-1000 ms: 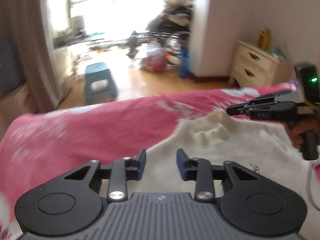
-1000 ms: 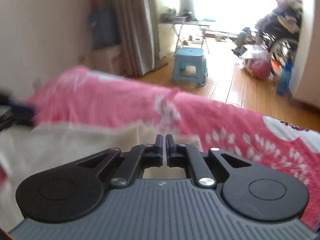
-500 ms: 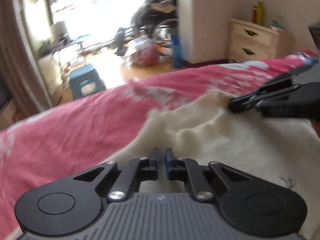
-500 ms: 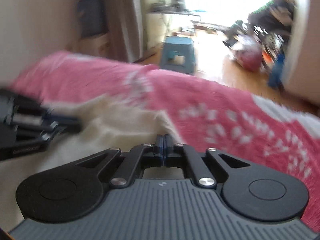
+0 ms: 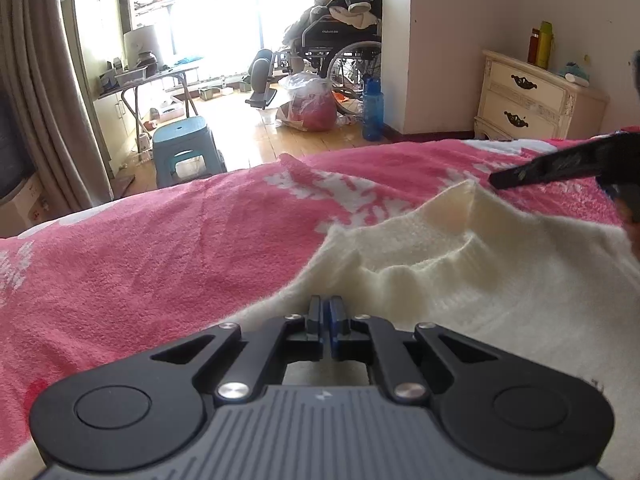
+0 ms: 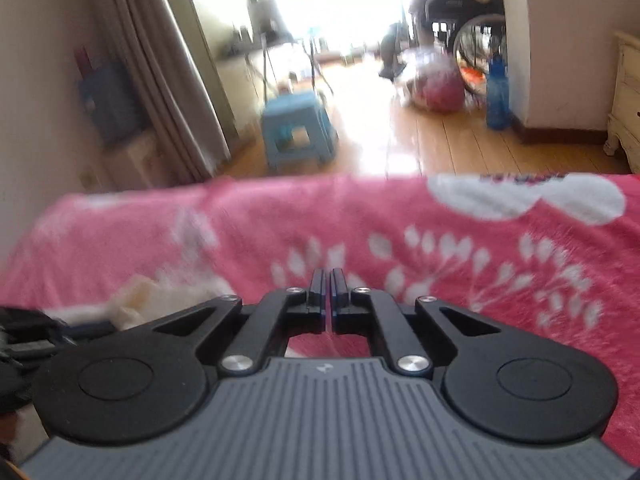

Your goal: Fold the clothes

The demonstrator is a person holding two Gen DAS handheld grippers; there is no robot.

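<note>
Early in the fold, by the look of it. Cream sweater (image 5: 500,272) spread on the pink blanket (image 5: 160,248), from 6 toward 3 o'clock in the left view, collar humped up at centre. Left tool (image 5: 325,312) pinched narrow at the sweater's near edge; cannot tell if cloth is caught. Right tool (image 6: 325,288) narrow too, seemingly empty, over bare blanket. No finished fold visible; sleeves and body left to do.

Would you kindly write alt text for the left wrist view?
The left hand-held gripper, shut, rests at the edge of a cream sweater spread on a pink blanket. The right hand-held gripper reaches in from the right.
</note>
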